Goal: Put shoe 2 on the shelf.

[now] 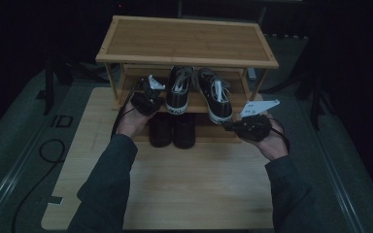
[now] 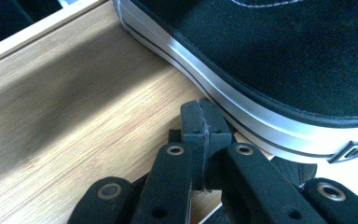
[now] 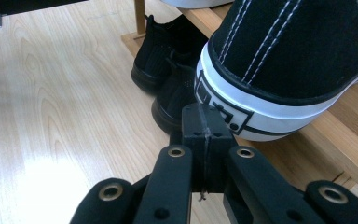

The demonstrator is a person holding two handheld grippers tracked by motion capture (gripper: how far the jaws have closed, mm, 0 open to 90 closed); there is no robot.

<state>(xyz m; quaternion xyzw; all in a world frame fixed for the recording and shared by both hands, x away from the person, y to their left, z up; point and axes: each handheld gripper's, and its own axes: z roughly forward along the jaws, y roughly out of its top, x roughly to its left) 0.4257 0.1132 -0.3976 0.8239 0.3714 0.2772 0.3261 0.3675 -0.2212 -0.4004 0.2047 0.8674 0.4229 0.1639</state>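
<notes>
Here, canvas sneakers (image 1: 196,92), rubber-rimmed, on bamboo rack (image 1: 187,41); probably.

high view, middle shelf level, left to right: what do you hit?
left tool → left sneaker → right sneaker → right tool, all at the bamboo shoe rack; both tools shut, holding nothing.

Your high view looks down on the rack (image 1: 187,41); your 2 gripper views sit close against its sneakers (image 2: 279,60).
</notes>
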